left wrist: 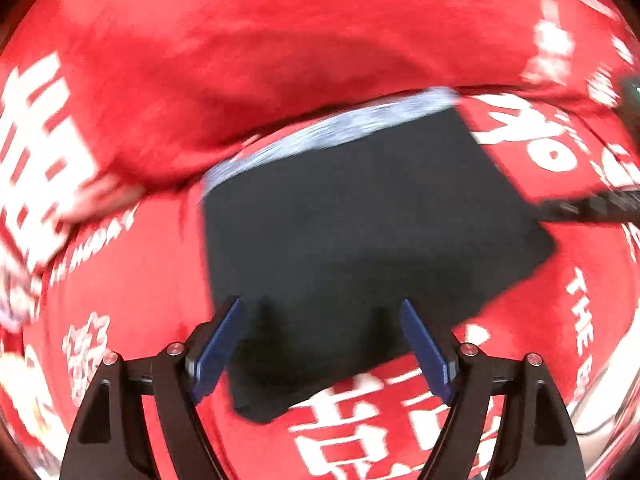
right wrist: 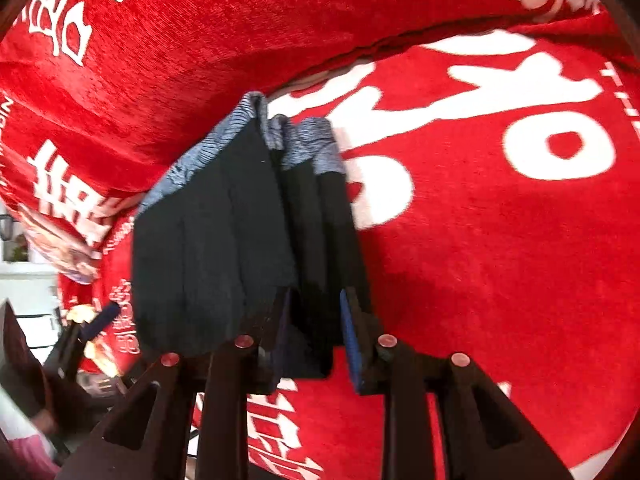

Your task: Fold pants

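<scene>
Black pants (left wrist: 360,232) lay folded small on red printed cover (left wrist: 280,40), grey waistband toward its back fold. Left gripper (left wrist: 320,344) hovered, jaws wide. Right gripper (right wrist: 316,336) pinched stacked layers (grip looked partial). Judged last fold; next: lay over, release.

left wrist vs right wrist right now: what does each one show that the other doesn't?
Left wrist only: the black pants seen from above as a flat folded rectangle, the open left gripper hovering over its near edge, empty.

Right wrist only: the stacked fold layers edge-on, with the right gripper straddling the near edge of the folds; room clutter at far left.

Both: the grey-blue waistband at the far end and the red printed cloth underneath.
</scene>
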`<control>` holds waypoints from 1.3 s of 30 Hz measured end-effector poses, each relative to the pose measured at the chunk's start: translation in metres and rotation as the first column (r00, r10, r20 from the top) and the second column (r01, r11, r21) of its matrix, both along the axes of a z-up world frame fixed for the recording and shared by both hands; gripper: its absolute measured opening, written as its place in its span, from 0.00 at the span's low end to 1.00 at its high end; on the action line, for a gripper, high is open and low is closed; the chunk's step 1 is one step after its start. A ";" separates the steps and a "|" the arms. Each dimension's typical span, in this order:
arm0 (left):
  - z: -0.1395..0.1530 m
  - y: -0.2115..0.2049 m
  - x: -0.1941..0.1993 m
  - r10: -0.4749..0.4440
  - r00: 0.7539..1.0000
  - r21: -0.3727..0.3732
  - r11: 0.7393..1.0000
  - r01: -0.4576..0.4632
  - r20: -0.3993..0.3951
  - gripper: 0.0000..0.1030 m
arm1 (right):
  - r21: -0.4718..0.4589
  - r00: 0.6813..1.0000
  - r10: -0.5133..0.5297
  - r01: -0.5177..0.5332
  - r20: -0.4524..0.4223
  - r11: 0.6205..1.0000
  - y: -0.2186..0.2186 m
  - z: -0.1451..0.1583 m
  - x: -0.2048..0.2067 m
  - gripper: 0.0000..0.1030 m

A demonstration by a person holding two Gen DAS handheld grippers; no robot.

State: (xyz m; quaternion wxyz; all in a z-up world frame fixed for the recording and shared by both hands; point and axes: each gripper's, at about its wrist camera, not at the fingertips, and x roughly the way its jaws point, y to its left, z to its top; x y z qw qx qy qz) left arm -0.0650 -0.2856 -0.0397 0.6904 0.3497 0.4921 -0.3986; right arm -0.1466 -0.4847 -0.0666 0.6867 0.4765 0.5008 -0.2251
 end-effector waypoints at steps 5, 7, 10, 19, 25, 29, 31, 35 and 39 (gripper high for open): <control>-0.011 0.019 0.031 0.126 0.992 0.036 0.991 -0.126 0.013 0.79 | -0.105 0.999 -0.019 0.014 -0.049 0.994 0.012 0.026 -0.007 0.27; -0.022 0.024 0.039 0.148 0.989 0.064 0.987 -0.147 -0.018 0.79 | -0.133 1.000 -0.003 0.001 -0.017 0.991 0.023 0.038 -0.004 0.27; -0.038 0.025 0.041 0.162 0.985 0.119 0.981 -0.156 -0.050 0.79 | -0.135 0.998 0.063 -0.066 -0.019 0.989 0.038 0.037 0.010 0.27; -0.035 0.027 0.043 0.171 0.982 0.127 0.979 -0.160 -0.082 0.85 | -0.106 0.989 0.058 -0.073 -0.138 0.992 0.048 0.006 0.021 0.35; -0.034 0.029 0.044 0.179 0.981 0.137 0.976 -0.168 -0.075 0.96 | -0.111 0.986 0.059 -0.076 -0.156 0.991 0.055 0.015 0.011 0.41; -0.034 0.029 0.045 0.172 0.983 0.139 0.977 -0.160 -0.072 0.96 | -0.102 0.989 0.035 -0.050 -0.144 0.994 0.055 0.018 0.006 0.47; -0.035 0.028 0.045 0.173 0.982 0.142 0.977 -0.160 -0.080 0.96 | -0.108 0.990 0.028 -0.043 -0.140 0.993 0.053 0.020 0.004 0.54; -0.036 0.027 0.046 0.174 0.981 0.145 0.976 -0.160 -0.087 0.96 | -0.109 0.993 0.018 -0.030 -0.115 0.994 0.045 0.024 0.001 0.67; -0.037 0.026 0.047 0.181 0.978 0.144 0.976 -0.166 -0.099 0.96 | -0.104 0.998 0.002 -0.009 -0.067 0.995 0.037 0.027 -0.001 0.80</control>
